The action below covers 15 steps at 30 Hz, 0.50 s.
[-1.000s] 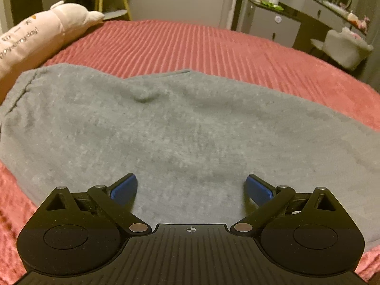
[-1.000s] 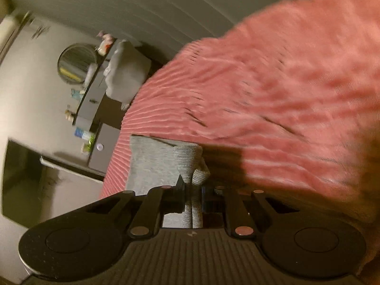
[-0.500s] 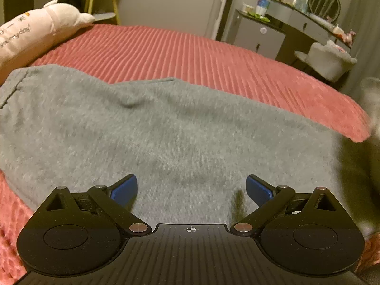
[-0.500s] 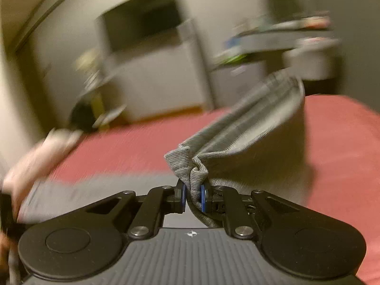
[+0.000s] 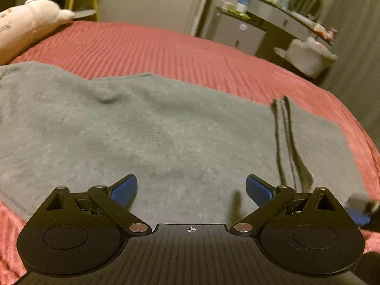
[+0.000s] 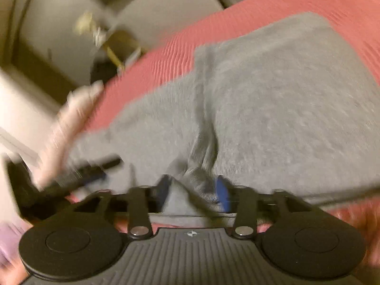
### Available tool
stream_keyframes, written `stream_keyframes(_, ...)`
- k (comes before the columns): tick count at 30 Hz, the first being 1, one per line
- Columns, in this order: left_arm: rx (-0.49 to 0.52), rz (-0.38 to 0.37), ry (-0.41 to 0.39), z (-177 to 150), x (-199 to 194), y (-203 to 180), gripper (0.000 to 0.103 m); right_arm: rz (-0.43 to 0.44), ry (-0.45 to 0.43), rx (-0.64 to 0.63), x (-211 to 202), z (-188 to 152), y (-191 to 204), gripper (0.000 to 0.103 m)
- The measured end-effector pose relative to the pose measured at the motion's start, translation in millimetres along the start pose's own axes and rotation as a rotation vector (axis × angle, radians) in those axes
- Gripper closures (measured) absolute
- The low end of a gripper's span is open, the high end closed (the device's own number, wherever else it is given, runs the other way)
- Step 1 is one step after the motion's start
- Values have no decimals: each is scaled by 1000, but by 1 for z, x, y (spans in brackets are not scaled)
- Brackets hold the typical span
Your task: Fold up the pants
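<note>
The grey pants (image 5: 166,130) lie spread flat across the red bed (image 5: 166,45), with the leg end now folded over onto the rest, its ribbed cuff (image 6: 201,166) at the near edge of the pants. My right hand-held gripper (image 6: 194,190) has just been opening, and the cuff sits loose between its blue pads, no longer pinched, though blur hides whether a pad brushes the cloth. To do this release well, I judge I should draw that gripper straight back off the cuff without snagging the rib, so the folded layer stays square on the pants. My left hand-held gripper (image 5: 191,187) hangs wide open over the near edge of the pants, holding nothing; it could press down near the fold if the cloth creeps. Two dark drawstrings (image 5: 285,142) trail over the pants to the right of it, worth tucking in. Beyond the pants, a plush pillow (image 5: 28,26) rests at the far left of the bed
</note>
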<state>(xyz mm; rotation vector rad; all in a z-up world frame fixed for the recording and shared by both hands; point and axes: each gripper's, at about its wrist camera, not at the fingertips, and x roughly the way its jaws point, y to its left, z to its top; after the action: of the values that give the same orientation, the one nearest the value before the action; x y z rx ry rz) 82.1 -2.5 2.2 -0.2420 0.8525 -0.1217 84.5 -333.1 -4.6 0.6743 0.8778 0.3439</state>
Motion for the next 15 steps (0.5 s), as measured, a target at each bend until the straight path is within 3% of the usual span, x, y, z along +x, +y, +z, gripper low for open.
stream_keyframes(3,32,-30,23,-2,2,-7,2,-77,-107,143,-19,1,-24,26)
stream_keyframes(4,41,-43,35,-2,3,-10,2,-125,-119,197,-21,1,-33,26)
stream_keyframes(6,54,-79,55,-1,3,-17,2,-138,-161,283,-25,2,-44,33)
stream_keyframes(10,20,-169,79,6,5,-33,2,-264,-321,226,-39,3,-34,32)
stream_keyframes(12,-29,-227,107,13,15,-44,3,-223,-354,233,-42,2,-36,17)
stream_keyframes(14,-67,-258,141,20,30,-57,7,-172,-363,282,-48,-3,-47,16)
stream_keyframes(15,-75,-267,159,23,39,-66,13,-153,-366,311,-48,-4,-52,16)
